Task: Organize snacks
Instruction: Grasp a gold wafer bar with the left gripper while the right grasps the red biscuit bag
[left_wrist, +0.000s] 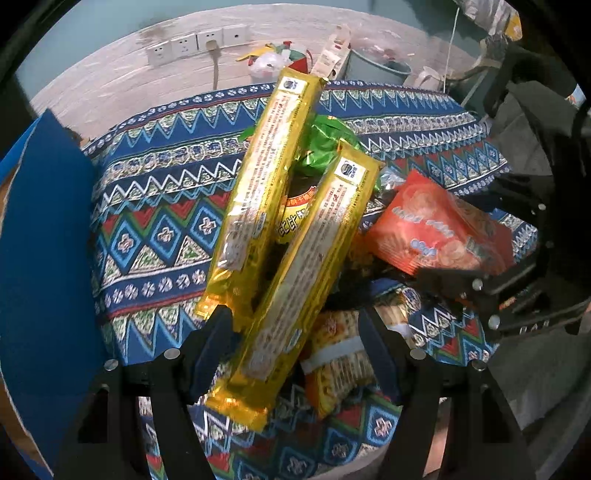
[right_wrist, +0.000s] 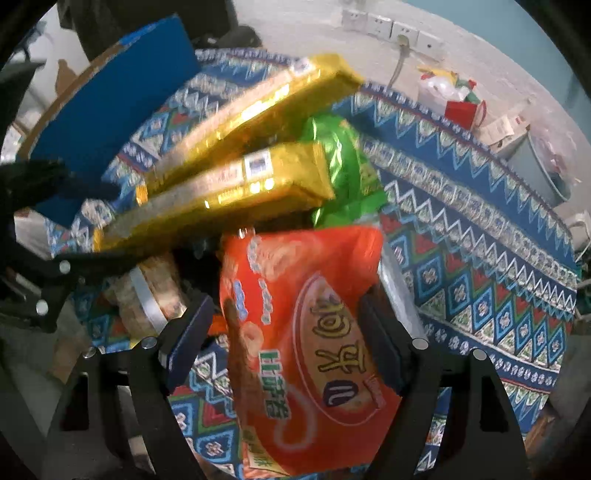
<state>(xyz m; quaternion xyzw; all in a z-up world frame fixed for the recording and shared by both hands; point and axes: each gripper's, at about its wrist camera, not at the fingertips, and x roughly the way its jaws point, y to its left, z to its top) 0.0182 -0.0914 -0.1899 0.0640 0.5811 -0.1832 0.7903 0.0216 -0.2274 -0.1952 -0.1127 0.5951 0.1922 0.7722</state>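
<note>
Left gripper (left_wrist: 295, 350) jaws apart, straddling lower gold packet (left_wrist: 295, 280) atop snack pile; pads not visibly pressing. Right gripper (right_wrist: 288, 339) jaws apart around orange bag (right_wrist: 306, 343), right of gold packet; contact unclear. Risk: stacked gold packets sliding off when one lifts. Blue box (left_wrist: 48, 258) left of packet, open patterned cloth (left_wrist: 155, 206) between.

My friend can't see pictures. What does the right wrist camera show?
An orange crinkly snack bag sits between the right hand-held gripper's open jaws. Behind it, two long gold foil packs and a green foil bag pile on a blue patterned tablecloth.
</note>
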